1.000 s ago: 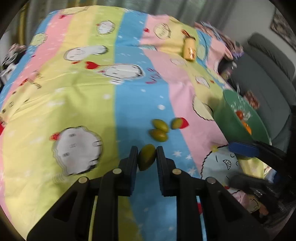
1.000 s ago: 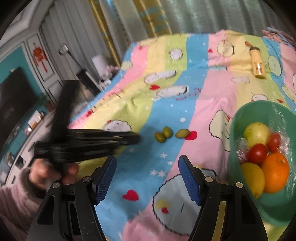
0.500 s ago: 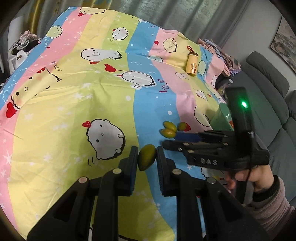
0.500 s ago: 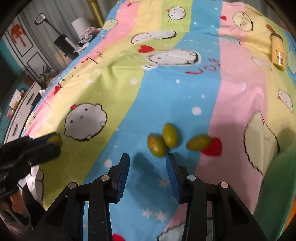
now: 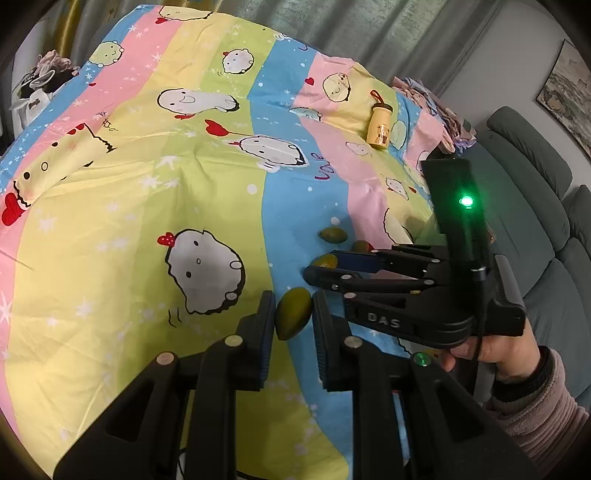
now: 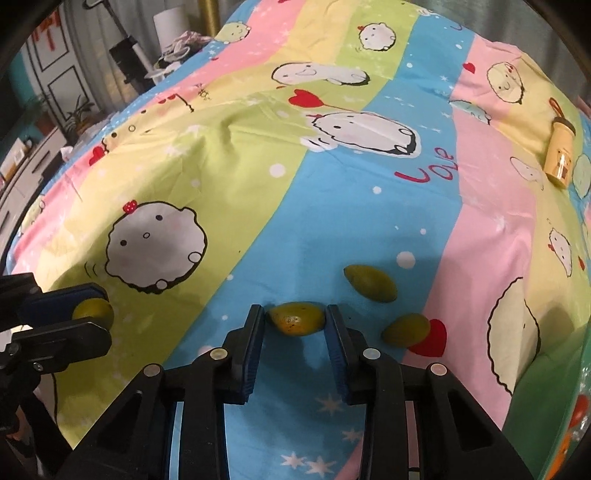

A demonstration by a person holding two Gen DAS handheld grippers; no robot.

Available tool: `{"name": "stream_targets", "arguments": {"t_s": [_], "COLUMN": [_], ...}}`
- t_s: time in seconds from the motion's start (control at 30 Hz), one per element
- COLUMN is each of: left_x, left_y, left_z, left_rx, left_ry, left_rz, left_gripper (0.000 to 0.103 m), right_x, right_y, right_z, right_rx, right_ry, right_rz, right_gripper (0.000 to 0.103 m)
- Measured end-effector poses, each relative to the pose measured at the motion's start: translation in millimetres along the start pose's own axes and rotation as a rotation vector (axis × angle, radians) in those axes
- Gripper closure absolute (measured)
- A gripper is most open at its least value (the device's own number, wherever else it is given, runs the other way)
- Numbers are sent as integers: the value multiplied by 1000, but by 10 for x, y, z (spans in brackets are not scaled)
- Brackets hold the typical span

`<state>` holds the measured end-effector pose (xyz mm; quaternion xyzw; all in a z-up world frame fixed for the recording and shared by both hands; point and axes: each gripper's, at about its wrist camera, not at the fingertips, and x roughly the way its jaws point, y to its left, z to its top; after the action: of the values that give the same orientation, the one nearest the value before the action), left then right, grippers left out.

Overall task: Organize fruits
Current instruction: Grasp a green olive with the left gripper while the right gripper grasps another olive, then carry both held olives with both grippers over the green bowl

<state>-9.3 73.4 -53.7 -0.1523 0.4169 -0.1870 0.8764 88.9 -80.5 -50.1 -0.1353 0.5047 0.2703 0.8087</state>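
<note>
Cartoon bedsheet (image 6: 332, 206) mostly bare, left gripper (image 5: 293, 317) jaws clamping green fruit (image 5: 291, 314), right gripper (image 6: 295, 321) jaws closing, seemingly touching yellow-green fruit (image 6: 297, 318)

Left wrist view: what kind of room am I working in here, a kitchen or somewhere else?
Most likely a home living room, not a kitchen. A grey sofa stands beside the work surface, a framed picture hangs on the wall, curtains hang behind, and the surface is covered with a cartoon-print sheet.

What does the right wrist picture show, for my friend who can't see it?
The right hand-held gripper closes on a small green fruit lying on a striped cartoon bedsheet. Two more green fruits lie just right of it.
</note>
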Motion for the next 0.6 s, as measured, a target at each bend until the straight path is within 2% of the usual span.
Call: {"name": "stream_targets", "arguments": {"t_s": [0.3,0.6], "left_x": [7,86], "left_y": [-117,-439], "left_z": [-15,30], "left_rx": [18,80], "left_ry": [8,20], "left_rz": [-4,-27], "left_gripper": [84,84], "right_x": [-558,-1091], "right_y": [-91,-312], "right_z": [-251,-560], "right_rx": [58,126], "right_ry": [-134,-266], "right_rz": [69,74], "right_gripper": [68,68]}}
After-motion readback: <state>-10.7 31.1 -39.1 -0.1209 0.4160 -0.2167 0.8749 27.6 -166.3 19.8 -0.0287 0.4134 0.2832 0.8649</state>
